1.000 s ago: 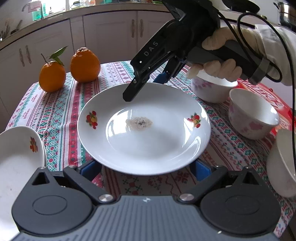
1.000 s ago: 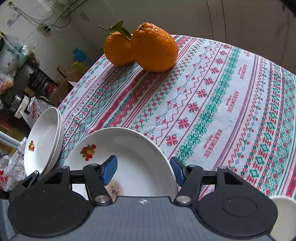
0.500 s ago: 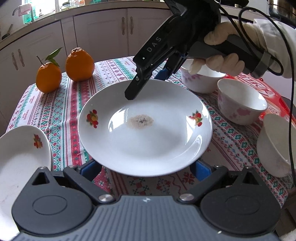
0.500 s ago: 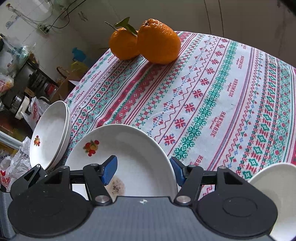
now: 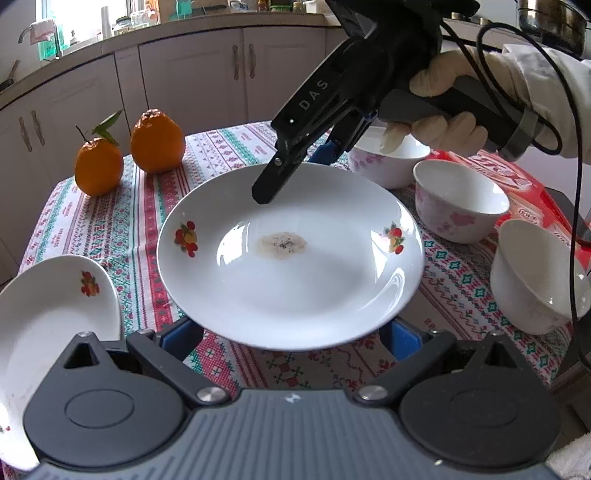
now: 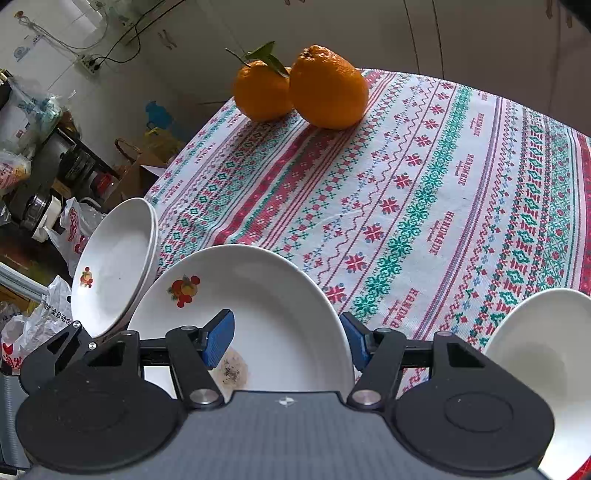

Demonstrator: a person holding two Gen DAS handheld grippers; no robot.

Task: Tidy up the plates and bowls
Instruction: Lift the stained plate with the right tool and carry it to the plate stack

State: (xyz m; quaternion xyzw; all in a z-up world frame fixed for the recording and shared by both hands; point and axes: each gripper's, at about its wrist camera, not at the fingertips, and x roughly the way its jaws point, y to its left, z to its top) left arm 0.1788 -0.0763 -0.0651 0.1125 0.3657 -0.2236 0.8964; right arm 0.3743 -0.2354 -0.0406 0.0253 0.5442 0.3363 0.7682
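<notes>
lighting: bright, soft daylight from a window point(image 5: 74, 22) at upper left of the left wrist view; glare streaks on the plate point(image 5: 291, 258), faint shadow beneath its rim on the tablecloth point(image 6: 424, 192). optics: strong fisheye bending at edges, cabinets point(image 5: 192, 81) curved, corners dark. focus: sharp overall, slight softness in the far background.

Round white glazed ceramic plate point(image 5: 295, 280): glossy, smooth, matt crusty stain at centre. Patterned woven cotton tablecloth point(image 6: 424, 192): matt, coarse weave. Two orange citrus fruits point(image 6: 325, 88): dimpled, faintly shiny peel. Pink-flowered white ceramic bowls point(image 5: 461, 206): glossy.
</notes>
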